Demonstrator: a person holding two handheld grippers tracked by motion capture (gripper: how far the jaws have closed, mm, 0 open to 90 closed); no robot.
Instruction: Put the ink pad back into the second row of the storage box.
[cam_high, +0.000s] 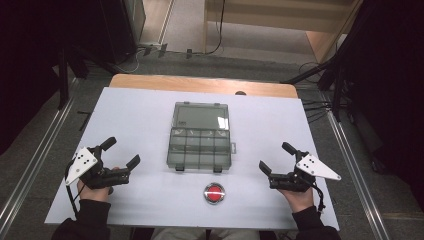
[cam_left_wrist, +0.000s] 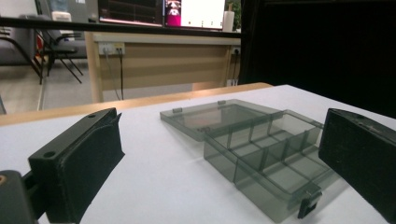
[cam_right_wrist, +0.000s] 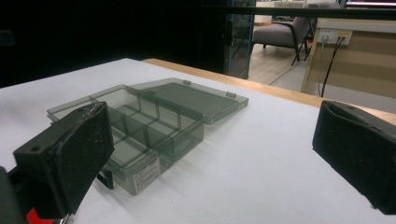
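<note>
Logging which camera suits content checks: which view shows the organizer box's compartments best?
The high view: it looks down into the organizer box, showing the whole divider grid and the lid laid flat behind. The left gripper view and right gripper view see it low and oblique, with a jaw covering one corner.

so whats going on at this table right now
A person holds a two-jaw gripper in each hand, resting on the white table. The left gripper and right gripper both have their jaws wide open and hold nothing. Between them sits a smoky clear compartment box, its lid flipped open and flat, compartments apparently empty. A red button sits near the person.
</note>
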